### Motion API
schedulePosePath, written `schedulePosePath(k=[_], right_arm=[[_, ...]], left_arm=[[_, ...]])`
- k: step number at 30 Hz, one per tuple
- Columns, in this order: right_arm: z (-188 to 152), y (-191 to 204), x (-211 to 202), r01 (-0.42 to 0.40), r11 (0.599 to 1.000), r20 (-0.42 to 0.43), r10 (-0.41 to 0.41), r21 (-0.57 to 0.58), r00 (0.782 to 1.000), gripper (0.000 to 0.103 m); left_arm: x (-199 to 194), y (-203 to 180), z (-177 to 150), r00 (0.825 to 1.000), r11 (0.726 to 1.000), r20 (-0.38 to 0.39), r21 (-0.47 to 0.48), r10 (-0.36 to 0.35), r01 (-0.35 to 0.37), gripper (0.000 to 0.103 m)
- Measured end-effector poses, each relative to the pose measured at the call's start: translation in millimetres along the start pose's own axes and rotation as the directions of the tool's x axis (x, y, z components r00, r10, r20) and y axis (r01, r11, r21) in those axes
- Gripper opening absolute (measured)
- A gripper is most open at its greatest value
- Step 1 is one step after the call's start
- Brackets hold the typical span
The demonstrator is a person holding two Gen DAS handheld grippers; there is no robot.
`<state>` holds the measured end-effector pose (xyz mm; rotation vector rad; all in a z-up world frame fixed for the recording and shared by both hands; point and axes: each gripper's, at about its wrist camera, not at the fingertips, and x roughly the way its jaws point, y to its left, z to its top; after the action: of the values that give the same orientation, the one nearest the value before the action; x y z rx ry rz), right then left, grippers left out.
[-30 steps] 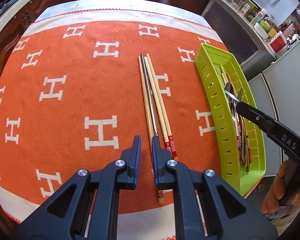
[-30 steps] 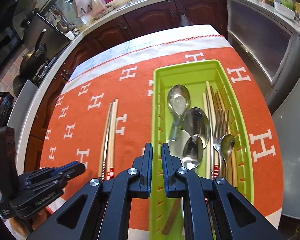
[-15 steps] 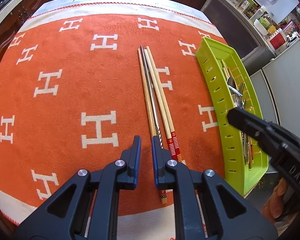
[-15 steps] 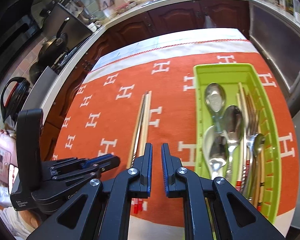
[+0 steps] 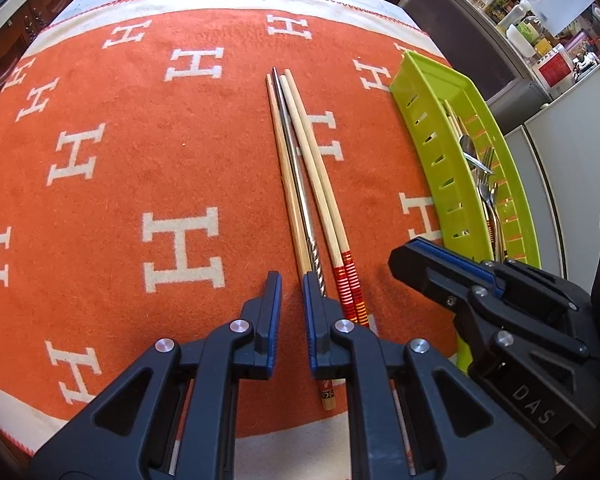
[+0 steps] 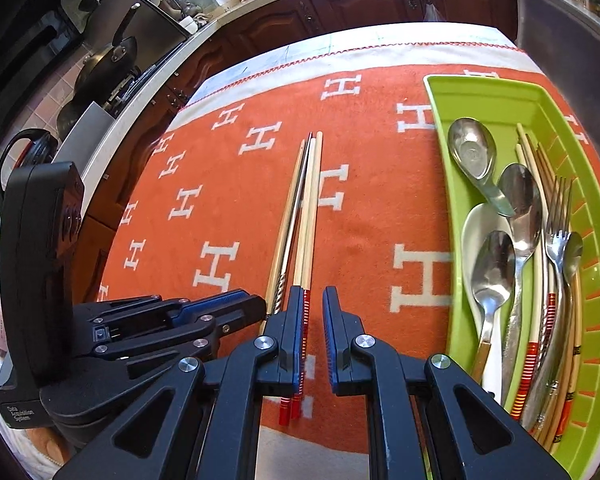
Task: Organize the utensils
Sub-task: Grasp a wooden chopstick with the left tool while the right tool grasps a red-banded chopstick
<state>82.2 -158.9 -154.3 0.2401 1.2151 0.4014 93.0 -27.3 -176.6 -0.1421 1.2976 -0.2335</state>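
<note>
Both grippers over chopsticks, nothing held.
Left gripper (image 5: pixel 292 280) and right gripper (image 6: pixel 313 294) nearly closed, empty; chopsticks (image 5: pixel 300 184) mid-blanket (image 5: pixel 140 152); tray (image 6: pixel 592 280) at right edge.

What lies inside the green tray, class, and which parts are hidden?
Inside the green tray: metal spoons, a white spoon, a fork and chopsticks. Their handles overlap, so lower pieces are partly covered; the tray's near end is cut off behind the right gripper.

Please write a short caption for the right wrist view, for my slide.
Right gripper, shut and empty, above chopsticks on an orange cloth, beside a green utensil tray.
</note>
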Motion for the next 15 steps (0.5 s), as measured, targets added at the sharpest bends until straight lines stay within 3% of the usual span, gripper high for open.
schedulePosePath(k=[2,5,12,15], right_arm=[[0,1,4,-0.001,1.0,-0.003,0.001,-0.001,1.0,0.01],[1,2,8,-0.001,1.0,-0.009,0.001,0.001,1.0,0.01],[5,4,15,-0.001,1.0,-0.022,0.001,0.004,1.0,0.01],[5,4,18,-0.001,1.0,-0.03,0.001,0.003,1.0,0.01]], left_arm=[[1,-1,1,1.0,1.0,0.003,0.002,-0.003,0.003,0.008],[3,0,1,1.0,1.0,-0.004,0.006,0.0,0.0,0.017],[6,1,6,1.0,1.0,0.017,0.0,0.006,-0.006,0.017],[5,4,7,0.998,0.999,0.036,-0.003,0.042,-0.042,0.017]])
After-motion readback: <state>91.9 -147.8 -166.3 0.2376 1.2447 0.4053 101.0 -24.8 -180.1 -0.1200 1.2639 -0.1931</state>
